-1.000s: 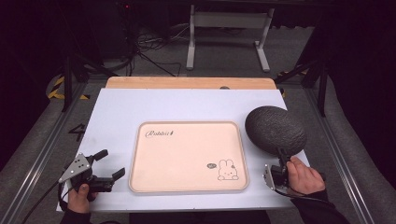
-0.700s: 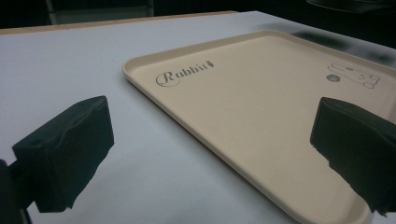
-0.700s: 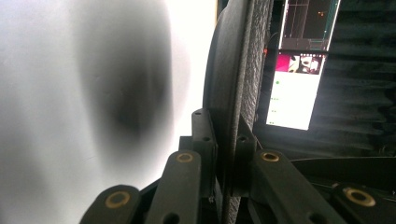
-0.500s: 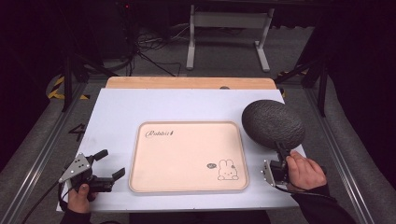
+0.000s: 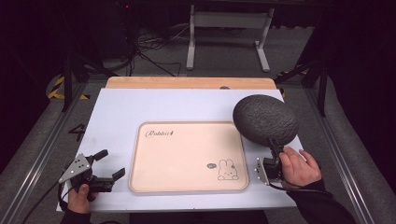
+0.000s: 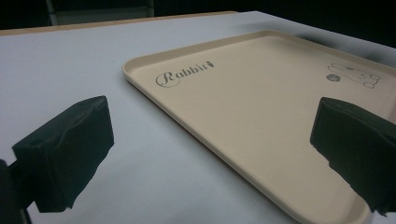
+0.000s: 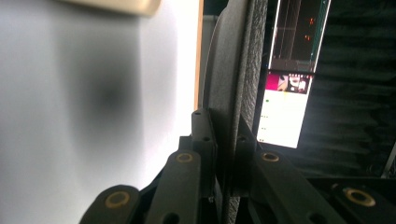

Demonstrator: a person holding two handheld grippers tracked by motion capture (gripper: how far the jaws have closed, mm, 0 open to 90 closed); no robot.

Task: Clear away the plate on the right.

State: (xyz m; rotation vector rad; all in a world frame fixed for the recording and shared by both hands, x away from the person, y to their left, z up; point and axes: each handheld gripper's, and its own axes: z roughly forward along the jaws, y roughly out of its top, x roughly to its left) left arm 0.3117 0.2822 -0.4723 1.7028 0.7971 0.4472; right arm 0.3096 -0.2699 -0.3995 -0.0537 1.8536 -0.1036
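Note:
A dark grey, rough-textured plate (image 5: 265, 119) hangs tilted in the air over the table's right side, just off the right edge of the beige tray (image 5: 187, 154). My right gripper (image 5: 274, 145) is shut on its lower rim, with a hand behind it. In the right gripper view the plate (image 7: 233, 70) stands edge-on, clamped by the right gripper (image 7: 224, 135). The tray, marked "Rabbit" with a small rabbit drawing, lies bare mid-table. My left gripper (image 5: 111, 163) rests open by the tray's near left corner. In the left gripper view the left gripper (image 6: 210, 149) faces the tray (image 6: 261, 102).
The white table top (image 5: 116, 116) has a wooden strip (image 5: 187, 82) along its far edge. A metal stand (image 5: 229, 28) and cables sit on the dark floor behind. A lit screen (image 7: 285, 107) shows past the plate in the right gripper view.
The right hand has raised the plate and carried it a little left, toward the tray. The left gripper has stayed put.

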